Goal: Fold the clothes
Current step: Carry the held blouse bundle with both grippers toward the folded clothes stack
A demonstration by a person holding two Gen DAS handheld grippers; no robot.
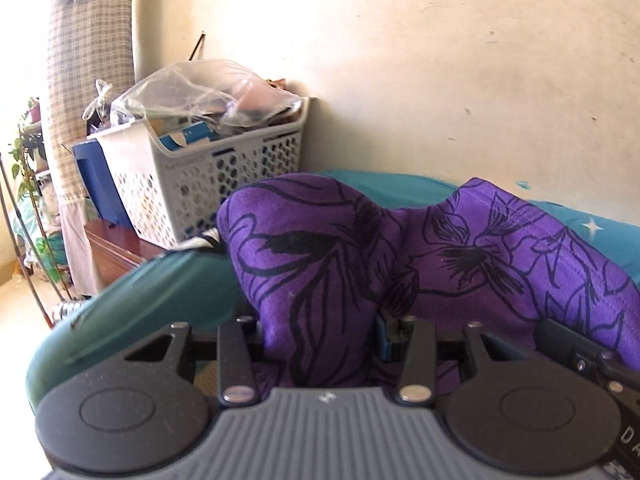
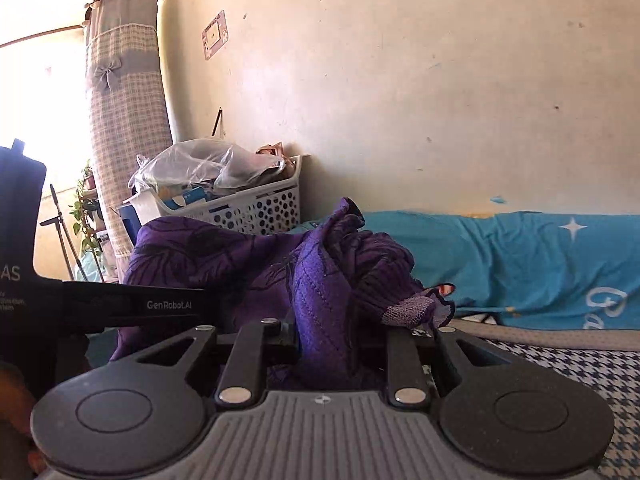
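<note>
On the far left of the room, beside the tall checked cover (image 2: 128, 128), a white laundry basket (image 1: 208, 168) stands against the wall, full of bags and boxes. It is near the lifted cloth, and this is the first risk: if the garment swings to that side, a loose corner could catch on the basket rim or on the plastic bag (image 1: 192, 88) on top.

Next comes the left gripper (image 1: 320, 340). Its jaws are nearly together and they pinch a thick bunch of the purple flowered garment (image 1: 320, 248). The cloth bulges up in front of the camera and hides the fingertips, so I cannot say how deep the hold is. A shallow hold on such a thick bunch may slip when the cloth is pulled tight.

Between the two grippers the garment hangs in the air, above the teal bed cover (image 2: 520, 264), and it is not spread flat. It looks crumpled and doubled, so I judge that the fold is only at the beginning. If both hands hold several layers and not one edge, the cloth will come down twisted.

Further right, the right gripper (image 2: 324, 344) is also closed tight on the same garment, on a stitched fold near a hem. A small knitted part (image 2: 408, 308) hangs loose beside it and could get trapped inside the fold.

At the far right lies the checked blanket (image 2: 580, 368), where the garment could drag.
</note>
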